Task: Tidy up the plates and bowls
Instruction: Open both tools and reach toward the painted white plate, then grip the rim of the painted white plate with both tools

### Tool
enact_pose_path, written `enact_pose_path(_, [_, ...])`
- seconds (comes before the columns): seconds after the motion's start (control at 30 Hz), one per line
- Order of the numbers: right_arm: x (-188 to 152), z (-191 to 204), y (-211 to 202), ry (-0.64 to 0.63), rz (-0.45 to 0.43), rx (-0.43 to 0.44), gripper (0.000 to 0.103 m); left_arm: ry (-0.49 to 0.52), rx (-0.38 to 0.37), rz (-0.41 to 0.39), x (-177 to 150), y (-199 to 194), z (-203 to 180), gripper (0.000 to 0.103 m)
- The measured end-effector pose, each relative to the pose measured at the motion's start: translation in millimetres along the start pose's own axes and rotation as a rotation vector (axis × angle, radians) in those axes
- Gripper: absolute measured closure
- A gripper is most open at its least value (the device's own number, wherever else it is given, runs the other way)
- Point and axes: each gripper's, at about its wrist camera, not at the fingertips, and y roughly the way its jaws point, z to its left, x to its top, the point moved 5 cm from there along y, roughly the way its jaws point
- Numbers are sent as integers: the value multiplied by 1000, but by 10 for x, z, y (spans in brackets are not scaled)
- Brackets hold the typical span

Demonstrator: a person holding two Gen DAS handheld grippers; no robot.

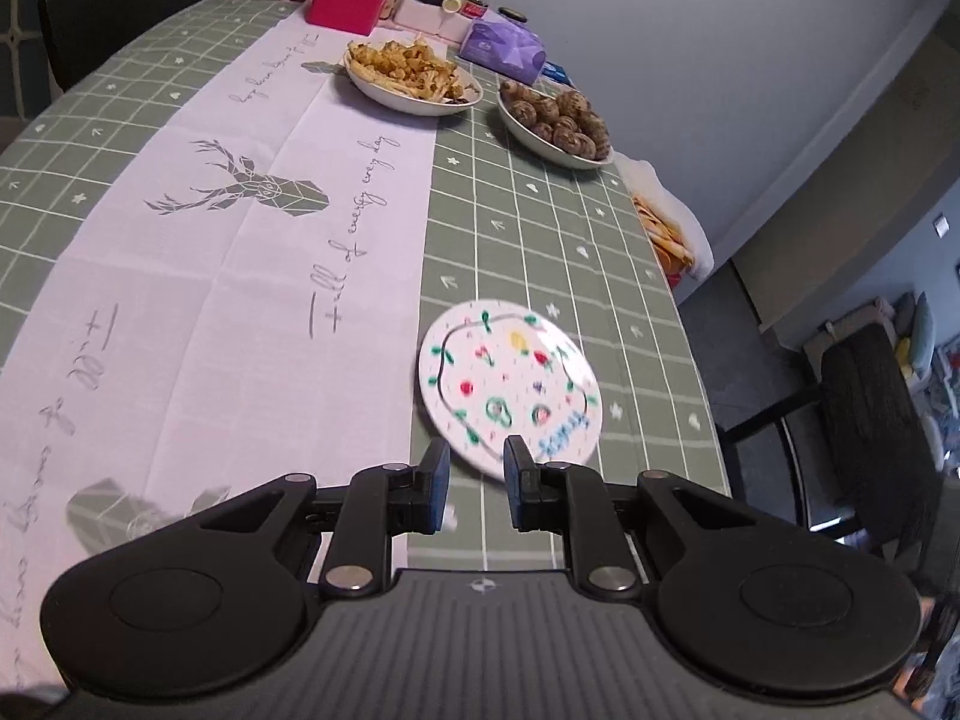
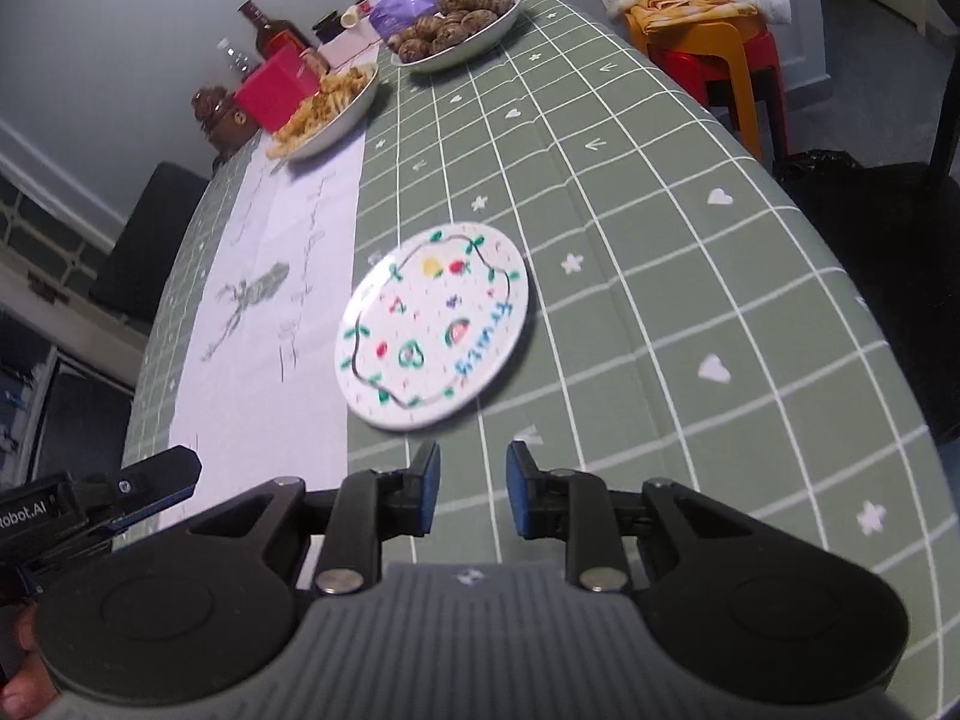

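Both grippers' fingers stand apart, empty, the painted plate just beyond them

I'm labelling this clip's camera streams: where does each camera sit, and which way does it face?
Left wrist: rides the left gripper, aimed down along the table at the painted plate; its own two fingers show, with a gap between them and nothing held.
Right wrist: rides the right gripper, facing the same plate; its fingers, the left gripper's tip and part of a hand show.
Shared: the plate, both food bowls, the green tablecloth.
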Motion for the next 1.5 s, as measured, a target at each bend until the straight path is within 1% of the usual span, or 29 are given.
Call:
enact_pose_path(0.1, [115,-28,141,9,4,-17,79,-26,16,-3,182,235,79,82])
enact_pose_path(0.2, [220,-79,270,32,9,-29,79,-65,47,21,286,500,179,82])
enact_pose_path(0.27, [277,-116,354,50,16,-25,79,-101,59,49,307,656,245,82])
enact_pose_path(0.33, [326,-147,429,59,16,-37,79,-107,62,76,316,802,282,82])
enact_pose_path(0.43, [391,-203,535,70,18,-53,79,-104,95,75,346,959,329,82])
enact_pose_path(0.53, [439,-259,610,88,25,-54,79,-126,90,83,362,1063,370,80])
enact_pose_path(0.57, [455,-270,634,89,24,-56,79,-131,86,81,372,1090,379,76])
enact_pose_path(0.6, [466,-277,656,88,25,-58,79,-136,83,81,377,1118,385,75])
enact_pose_path(0.77, [507,-255,721,72,15,-47,79,-151,90,83,396,1233,429,75])
enact_pose_path(0.9, [510,-205,762,51,4,-37,79,-159,78,78,401,1286,434,74])
enact_pose_path(0.97, [512,-190,777,47,1,-38,81,-156,71,70,403,1300,417,74])
enact_pose_path(1.0, [509,-189,785,51,3,-38,85,-153,68,66,401,1306,405,74])
enact_pose_path(1.07, [499,-190,787,54,2,-43,88,-140,66,64,394,1327,370,75])
enact_pose_path(1.13, [493,-192,786,54,0,-48,92,-128,58,73,378,1349,336,81])
enact_pose_path(1.17, [492,-201,782,56,-1,-51,93,-120,60,70,368,1351,319,86])
enact_pose_path(1.3, [490,-239,773,79,5,-34,95,-111,79,67,355,1344,281,87])
enact_pose_path(1.5, [512,-232,744,60,-6,-28,95,-80,104,69,326,1310,224,89])
